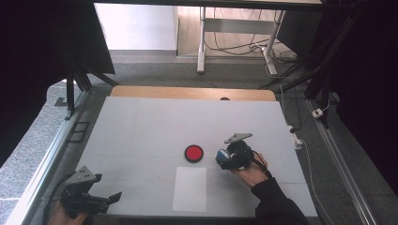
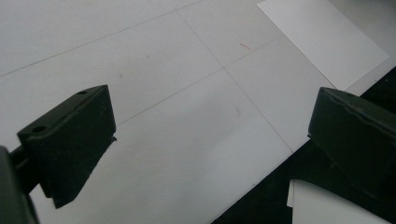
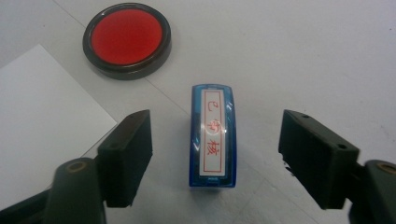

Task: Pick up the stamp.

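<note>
Left gripper [image 1: 107, 198]: near counter [image 1: 141, 131] edge, fingers released, idle. Right gripper [image 3: 215, 158]: fingers [image 3: 128, 154] spread wide, straddling blue stamp [image 3: 213, 135] lying flat on counter, not touching. Sheet of paper [image 1: 190, 188] near-left of stamp; red ink pad [image 3: 127, 39] beyond. Risk: off-centre closure; one finger contacts first, stamp skids or twists toward pad.

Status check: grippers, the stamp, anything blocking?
Right gripper open, jaws either side of the blue stamp, not touching. Left gripper open over bare table, near edge. Red ink pad and paper sheet nearby, clear of stamp.
</note>
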{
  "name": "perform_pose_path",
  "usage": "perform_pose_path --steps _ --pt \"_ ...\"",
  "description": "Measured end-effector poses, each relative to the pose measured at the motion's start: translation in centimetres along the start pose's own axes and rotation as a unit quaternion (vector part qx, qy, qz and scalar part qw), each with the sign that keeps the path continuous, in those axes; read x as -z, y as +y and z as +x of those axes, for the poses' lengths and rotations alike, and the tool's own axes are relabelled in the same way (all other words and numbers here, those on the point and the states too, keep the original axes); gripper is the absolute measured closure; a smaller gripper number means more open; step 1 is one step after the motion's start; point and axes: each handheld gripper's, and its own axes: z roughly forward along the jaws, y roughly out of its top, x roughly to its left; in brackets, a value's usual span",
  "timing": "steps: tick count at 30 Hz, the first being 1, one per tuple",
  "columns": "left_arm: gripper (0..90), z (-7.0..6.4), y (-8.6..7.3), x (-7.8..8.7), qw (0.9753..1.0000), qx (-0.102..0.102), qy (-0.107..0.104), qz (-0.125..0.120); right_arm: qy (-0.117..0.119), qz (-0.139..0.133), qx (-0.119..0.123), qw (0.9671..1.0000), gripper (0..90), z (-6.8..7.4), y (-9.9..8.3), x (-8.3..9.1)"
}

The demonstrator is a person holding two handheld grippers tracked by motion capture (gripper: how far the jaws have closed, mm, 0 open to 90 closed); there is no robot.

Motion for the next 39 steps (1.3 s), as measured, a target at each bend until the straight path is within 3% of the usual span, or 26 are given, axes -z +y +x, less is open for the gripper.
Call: perform_pose_path --steps 12,14,21,29,39 --pt "0.9 0.0 0.0 0.0 1.0000 -0.001 0.001 0.001 0.027 0.012 -0.005 0.9995 67.5 -0.4 0.4 -0.1" --pt "0.9 0.0 0.0 0.0 1.0000 -0.001 0.001 0.001 0.027 0.014 -0.007 0.9995 69.9 -0.4 0.4 -0.1" --pt "0.9 -0.1 0.0 0.0 1.0000 -0.002 0.003 0.003 0.032 0.016 -0.022 0.9991 70.8 -0.8 0.5 -0.1" --pt "0.9 0.0 0.0 0.0 1.0000 -0.001 0.003 0.003 0.031 0.007 0.008 0.9995 70.9 -0.4 0.6 0.5" --pt "0.9 0.0 0.0 0.0 1.0000 0.000 0.000 0.001 0.047 -0.009 0.012 0.9988 71.0 0.1 1.0 1.5"
